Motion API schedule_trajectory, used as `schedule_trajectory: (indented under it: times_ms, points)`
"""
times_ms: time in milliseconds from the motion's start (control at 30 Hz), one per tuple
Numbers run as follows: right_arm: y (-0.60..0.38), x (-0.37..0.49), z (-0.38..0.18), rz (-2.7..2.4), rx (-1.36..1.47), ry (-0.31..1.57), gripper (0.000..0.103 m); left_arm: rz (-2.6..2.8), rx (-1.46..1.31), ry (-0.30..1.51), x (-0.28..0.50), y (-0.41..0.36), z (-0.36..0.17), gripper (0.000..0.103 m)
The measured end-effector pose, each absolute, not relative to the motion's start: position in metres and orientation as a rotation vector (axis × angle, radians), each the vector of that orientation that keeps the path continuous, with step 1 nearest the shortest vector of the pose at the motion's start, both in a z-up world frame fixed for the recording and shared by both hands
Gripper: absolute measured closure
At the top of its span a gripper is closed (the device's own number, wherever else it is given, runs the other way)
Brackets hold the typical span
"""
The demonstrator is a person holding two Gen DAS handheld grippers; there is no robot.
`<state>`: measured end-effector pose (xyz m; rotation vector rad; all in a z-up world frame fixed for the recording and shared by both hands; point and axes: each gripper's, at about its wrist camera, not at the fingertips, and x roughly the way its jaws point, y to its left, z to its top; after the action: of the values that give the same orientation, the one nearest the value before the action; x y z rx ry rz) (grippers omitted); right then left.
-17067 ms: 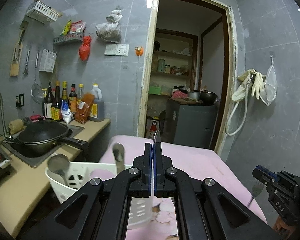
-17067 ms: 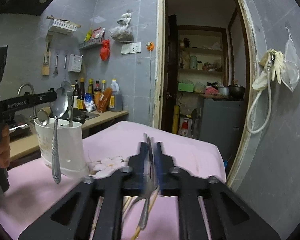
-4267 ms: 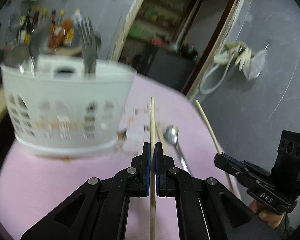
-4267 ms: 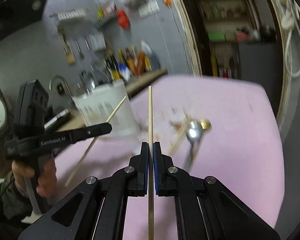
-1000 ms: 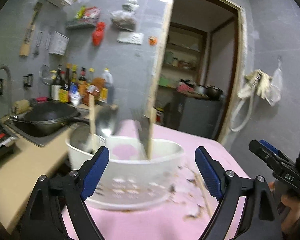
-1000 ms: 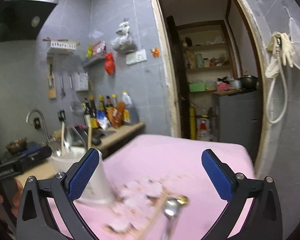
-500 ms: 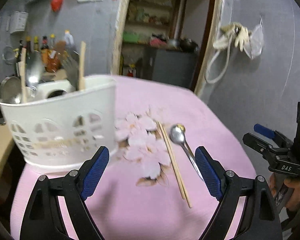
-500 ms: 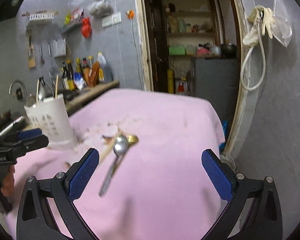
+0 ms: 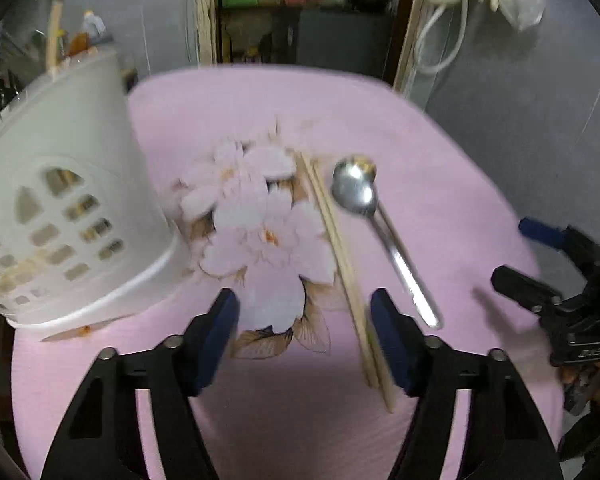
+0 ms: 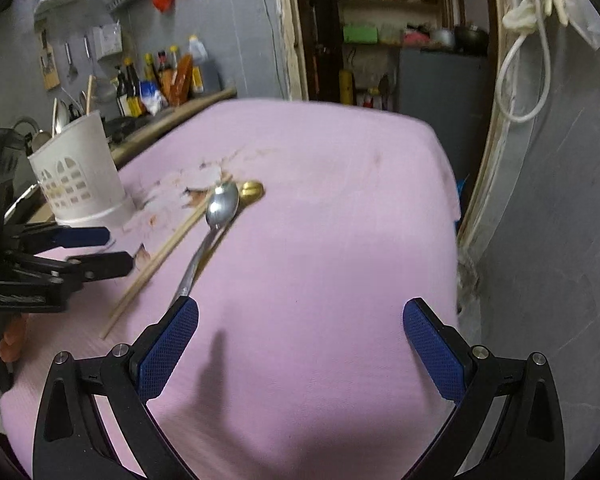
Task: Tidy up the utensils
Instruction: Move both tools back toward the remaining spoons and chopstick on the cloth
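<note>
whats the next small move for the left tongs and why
Probably shift the left tongs slightly right and down to straddle the chopsticks. Both tongs are open and empty, the pair lies on the pink cloth beside the spoon, with its near end by the right finger.

The table is covered by a pink cloth (image 10: 340, 208) of matt, finely ribbed weave, on which a pale flower pattern (image 9: 256, 216) is printed. The utensil holder (image 9: 60, 208) is made of white plastic, smooth and slightly glossy, with cut-out openings. The silver spoon (image 9: 364, 216) is of polished, shiny metal. The chopsticks (image 9: 340, 256) look like plain light wood, matt. A gold-coloured spoon bowl (image 10: 252, 190) is seen, glossy.
</note>
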<state>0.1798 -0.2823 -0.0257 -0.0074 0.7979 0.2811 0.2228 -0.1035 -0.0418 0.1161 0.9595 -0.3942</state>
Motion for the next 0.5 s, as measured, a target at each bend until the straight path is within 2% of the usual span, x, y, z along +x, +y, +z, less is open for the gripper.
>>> schedule_trajectory:
  times_ms: [267, 333, 400, 500]
  points:
    - [-0.282, 0.188, -0.026, 0.280, -0.036, 0.812, 0.000, -0.364, 0.166, 0.959, 0.236, -0.113, -0.046, 0.049]
    - [-0.283, 0.191, -0.026, 0.279, -0.036, 0.817, 0.000, -0.367, 0.161, 0.965, 0.240, -0.113, -0.046, 0.053]
    - [-0.284, 0.192, -0.026, 0.282, -0.034, 0.819, 0.000, -0.351, 0.162, 0.976, 0.245, -0.112, -0.047, 0.067]
    - [-0.283, 0.192, -0.027, 0.280, -0.038, 0.820, 0.000, -0.346, 0.178, 0.972, 0.252, -0.113, -0.047, 0.070]
